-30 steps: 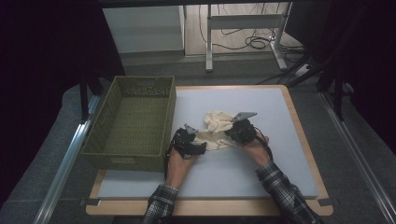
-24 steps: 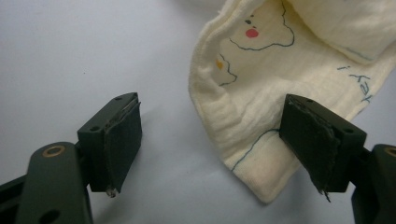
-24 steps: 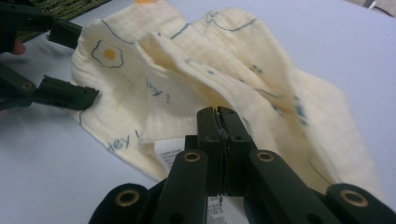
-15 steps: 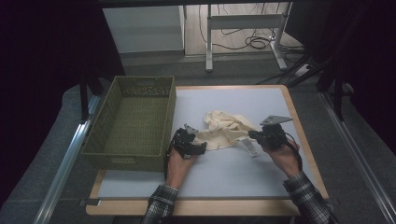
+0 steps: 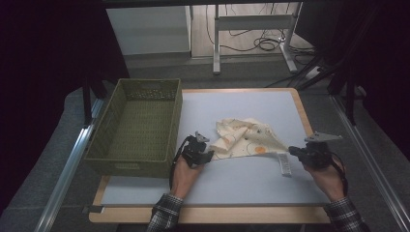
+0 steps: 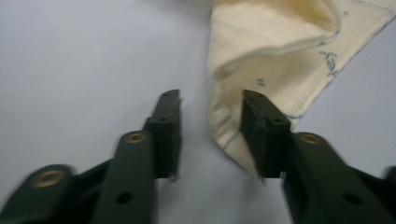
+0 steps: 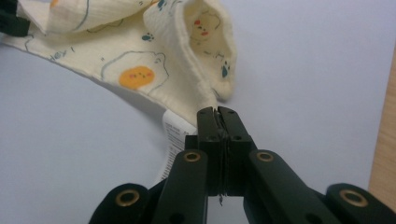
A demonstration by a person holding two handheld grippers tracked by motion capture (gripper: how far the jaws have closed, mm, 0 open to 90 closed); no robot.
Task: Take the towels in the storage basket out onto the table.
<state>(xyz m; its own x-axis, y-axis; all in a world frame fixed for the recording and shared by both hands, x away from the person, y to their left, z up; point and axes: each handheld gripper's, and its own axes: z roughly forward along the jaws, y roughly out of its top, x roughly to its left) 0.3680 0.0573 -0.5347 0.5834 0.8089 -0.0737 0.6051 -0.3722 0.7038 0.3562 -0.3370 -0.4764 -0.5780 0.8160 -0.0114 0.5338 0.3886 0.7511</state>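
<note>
- A cream printed cotton cloth [image 5: 246, 137] lies crumpled mid-tabletop [image 5: 232, 179], beside the empty green woven basket [image 5: 138, 126]; spreading is judged begun, flattening or folding left.
- The right gripper [image 7: 218, 113] is clamped on the cloth's corner; its white label [image 7: 173, 135] is seen alongside.
- The left gripper [image 6: 211, 122] is spread apart, with the cloth's edge lying between its fingers.

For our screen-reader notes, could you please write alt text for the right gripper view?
The right gripper, fingers closed, pinches the edge of a cream patterned cloth on a pale table. A white care label hangs beside the fingers.
</note>
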